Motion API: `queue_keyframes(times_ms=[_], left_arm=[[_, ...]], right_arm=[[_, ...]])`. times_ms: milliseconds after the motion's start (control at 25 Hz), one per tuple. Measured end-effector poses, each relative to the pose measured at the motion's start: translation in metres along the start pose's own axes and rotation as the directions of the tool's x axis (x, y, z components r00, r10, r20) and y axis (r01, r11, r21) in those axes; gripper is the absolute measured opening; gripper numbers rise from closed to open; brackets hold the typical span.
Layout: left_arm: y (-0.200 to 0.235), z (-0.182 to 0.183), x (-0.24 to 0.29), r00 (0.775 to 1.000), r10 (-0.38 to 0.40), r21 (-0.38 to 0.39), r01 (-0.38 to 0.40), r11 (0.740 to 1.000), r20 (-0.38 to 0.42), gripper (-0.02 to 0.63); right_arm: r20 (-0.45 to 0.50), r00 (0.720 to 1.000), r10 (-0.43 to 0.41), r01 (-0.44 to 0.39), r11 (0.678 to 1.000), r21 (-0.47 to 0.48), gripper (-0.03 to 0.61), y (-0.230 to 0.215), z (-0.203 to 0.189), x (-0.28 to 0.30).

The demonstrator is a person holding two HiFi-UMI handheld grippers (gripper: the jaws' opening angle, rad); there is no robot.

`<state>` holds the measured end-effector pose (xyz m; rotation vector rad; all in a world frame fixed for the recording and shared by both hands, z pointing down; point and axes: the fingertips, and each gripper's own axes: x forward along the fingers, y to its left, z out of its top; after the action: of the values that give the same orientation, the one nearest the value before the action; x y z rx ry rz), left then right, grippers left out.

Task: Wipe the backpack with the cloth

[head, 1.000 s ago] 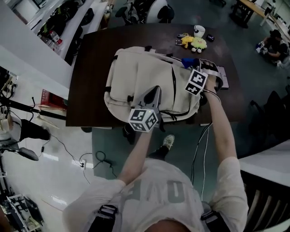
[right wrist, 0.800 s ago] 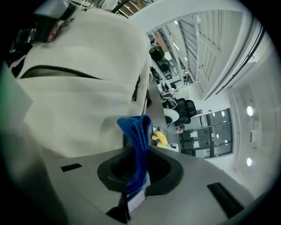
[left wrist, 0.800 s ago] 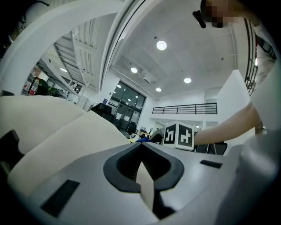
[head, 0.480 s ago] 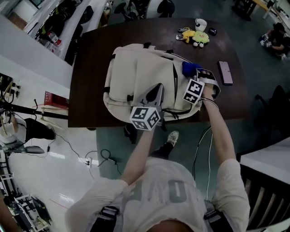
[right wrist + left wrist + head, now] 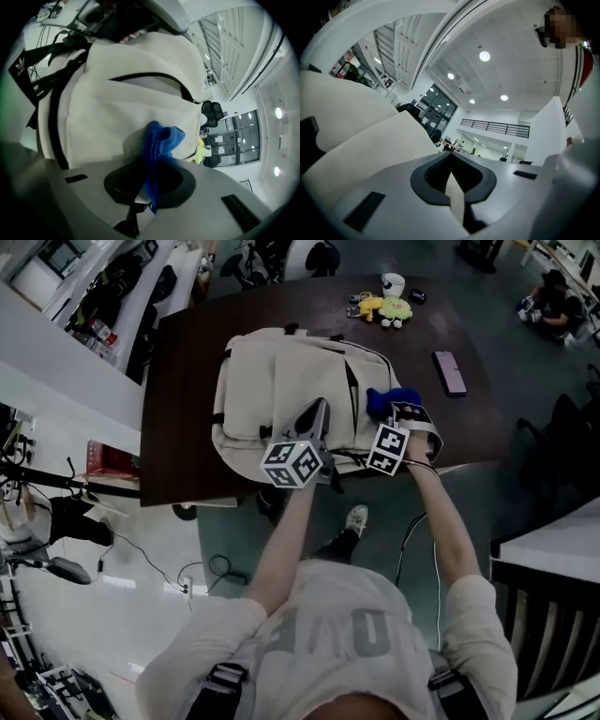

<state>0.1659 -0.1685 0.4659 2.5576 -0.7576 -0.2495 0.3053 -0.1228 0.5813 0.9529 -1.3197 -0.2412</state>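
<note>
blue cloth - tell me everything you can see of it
The blue cloth looks soft and fleecy, bunched into a crumpled wad. The right hand-held gripper pinches its lower end between its jaws, and the loose upper end rests against the cream backpack, beside a black zip at the bag's right edge.

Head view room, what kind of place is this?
Probably a big office or lab: the backpack lies on a dark table, office chairs stand beyond it, and the left gripper view shows a balcony railing.
</note>
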Motion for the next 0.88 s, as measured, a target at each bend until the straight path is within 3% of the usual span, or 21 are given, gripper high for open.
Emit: queue_keyframes(times_ms=[240, 680, 880], left_arm=[[-0.005, -0.005, -0.004, 0.999, -0.014, -0.008, 0.014, 1.000, -0.044, 0.003], [-0.018, 0.007, -0.040, 0.999, 0.031, 0.046, -0.031, 0.998, 0.008, 0.003], [-0.029, 0.004, -0.057, 1.000, 0.026, 0.070, -0.025, 0.997, -0.005, 0.003]], right_arm=[[-0.003, 0.999, 0.036, -0.036, 0.998, 0.042, 0.041, 0.029, 0.008, -0.028], [-0.001, 0.999, 0.044, -0.044, 0.990, 0.130, 0.041, 0.061, 0.012, -0.067], [-0.001, 0.999, 0.054, -0.053, 0.983, 0.178, 0.041, 0.085, 0.017, -0.085]])
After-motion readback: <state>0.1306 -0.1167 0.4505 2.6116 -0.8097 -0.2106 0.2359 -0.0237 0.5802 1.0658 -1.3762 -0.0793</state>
